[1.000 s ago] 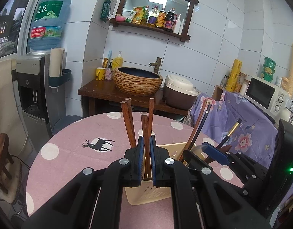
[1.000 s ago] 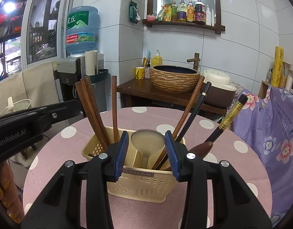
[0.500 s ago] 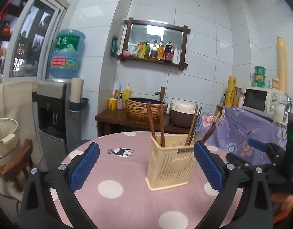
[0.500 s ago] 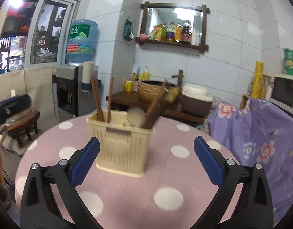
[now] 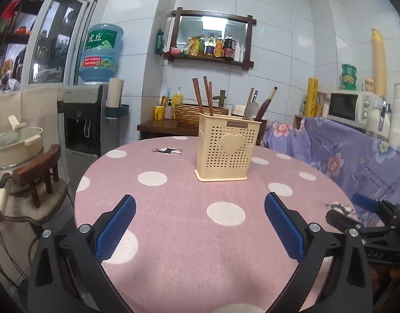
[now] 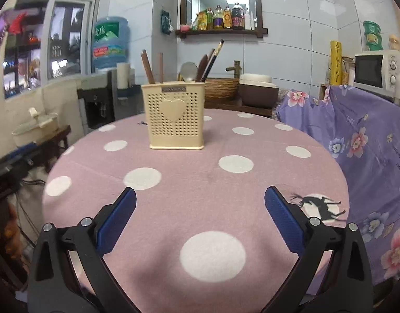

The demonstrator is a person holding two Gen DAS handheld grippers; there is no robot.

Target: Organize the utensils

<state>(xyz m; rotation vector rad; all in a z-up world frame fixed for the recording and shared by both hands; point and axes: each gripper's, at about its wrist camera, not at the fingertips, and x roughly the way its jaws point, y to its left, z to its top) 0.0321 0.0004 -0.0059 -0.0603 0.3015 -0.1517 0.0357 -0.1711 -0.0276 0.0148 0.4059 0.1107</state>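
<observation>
Both grippers have pulled back from the holder since a second ago, when the left one was clenched on a chopstick over it and the right one hung just above its rim; now each looks at it from across the table. The left gripper (image 5: 200,203) is released, blue pads spread wide at the lower corners of its frame, nothing between them. The right gripper (image 6: 200,198) is likewise spread wide and carries nothing. The cream holder (image 5: 227,147) stands upright on the pink dotted tablecloth (image 5: 173,234), just above the middle of the left view and upper centre-left in the right view. Brown chopsticks (image 5: 203,95) stick up from its left part; a spoon (image 6: 188,71) and dark-handled utensils (image 6: 210,61) lean out of its right part. At the right edge of the left view, part of the right gripper shows low beside the purple flowered cloth (image 5: 356,151).
</observation>
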